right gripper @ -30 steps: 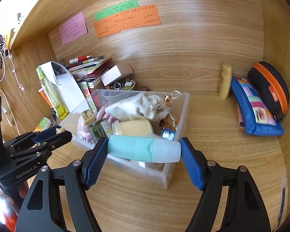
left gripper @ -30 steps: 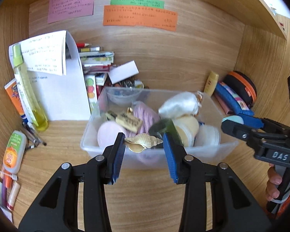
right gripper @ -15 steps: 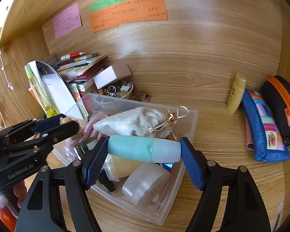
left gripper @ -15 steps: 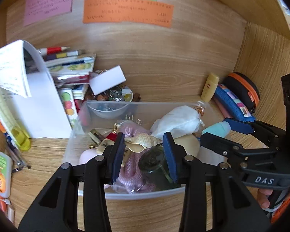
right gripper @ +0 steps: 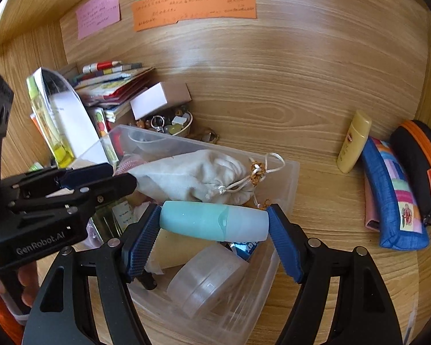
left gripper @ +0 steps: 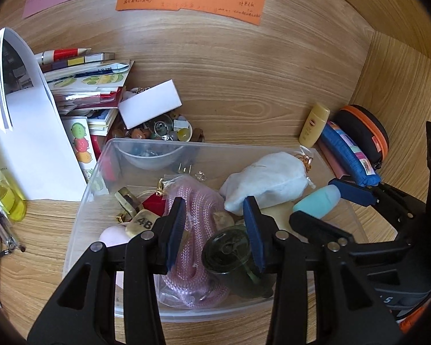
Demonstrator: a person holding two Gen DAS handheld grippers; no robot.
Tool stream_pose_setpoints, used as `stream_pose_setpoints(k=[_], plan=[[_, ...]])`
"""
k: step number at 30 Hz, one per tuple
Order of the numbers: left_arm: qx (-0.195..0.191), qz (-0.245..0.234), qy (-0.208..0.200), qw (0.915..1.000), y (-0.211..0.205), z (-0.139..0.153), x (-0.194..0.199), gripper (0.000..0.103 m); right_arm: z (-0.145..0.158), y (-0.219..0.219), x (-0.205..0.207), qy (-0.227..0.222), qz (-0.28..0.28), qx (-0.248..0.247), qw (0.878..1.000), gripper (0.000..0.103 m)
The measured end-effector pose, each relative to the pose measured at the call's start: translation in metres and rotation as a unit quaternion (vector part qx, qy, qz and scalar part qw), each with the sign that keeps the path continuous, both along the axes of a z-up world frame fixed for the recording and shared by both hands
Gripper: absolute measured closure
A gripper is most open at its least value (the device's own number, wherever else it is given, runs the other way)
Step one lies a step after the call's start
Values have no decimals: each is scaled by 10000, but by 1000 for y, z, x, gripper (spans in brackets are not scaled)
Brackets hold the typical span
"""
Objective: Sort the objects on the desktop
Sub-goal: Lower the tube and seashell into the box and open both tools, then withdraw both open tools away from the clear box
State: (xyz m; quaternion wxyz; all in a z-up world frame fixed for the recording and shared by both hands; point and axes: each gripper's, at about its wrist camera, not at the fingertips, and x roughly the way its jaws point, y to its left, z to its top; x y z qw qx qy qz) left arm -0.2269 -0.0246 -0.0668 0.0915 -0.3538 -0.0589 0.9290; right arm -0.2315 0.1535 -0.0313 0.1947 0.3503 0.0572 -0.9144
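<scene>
A clear plastic bin [left gripper: 186, 143] [right gripper: 290, 169] on the wooden desk holds a white drawstring pouch [left gripper: 267, 184] [right gripper: 195, 172], a pink rope [left gripper: 195, 247], a dark green jar [left gripper: 230, 253] and a clear round tub [right gripper: 209, 279]. My left gripper [left gripper: 214, 210] [right gripper: 120, 176] hovers over the bin's near left part. Its jaws stand narrow with nothing pressed between them. A beige seashell [left gripper: 221, 219] lies loose below, beside the rope. My right gripper [right gripper: 214, 221] [left gripper: 314, 201] is shut on a teal-and-white tube [right gripper: 212, 221] [left gripper: 316, 201], held crosswise above the bin's right half.
Right of the bin lie a yellow bottle [right gripper: 355, 141], a blue patchwork pouch [right gripper: 393, 195] and a black-and-orange case [right gripper: 419, 164]. Behind and left are stacked books [left gripper: 86, 86], a white box [left gripper: 150, 103], a trinket dish [left gripper: 163, 132] and standing paper [left gripper: 34, 132]. Wooden walls close in the back and right.
Both grippers moved forward and down over the bin. The seashell left the left gripper's pads and now lies in the bin. The tube stays gripped on the right.
</scene>
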Motion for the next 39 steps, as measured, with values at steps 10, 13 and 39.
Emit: stream_pose_setpoints(k=[10, 13, 39], plan=[[45, 118, 87, 9999, -5, 6, 6, 45, -2, -3, 2, -19, 85, 62, 9999, 24], [-39, 197, 215, 9996, -5, 12, 13, 35, 1, -2, 3, 0, 80, 11, 10000, 23], [-315, 816, 770, 9932, -8, 56, 102, 4, 46, 23, 74, 589, -390, 140, 9974, 1]])
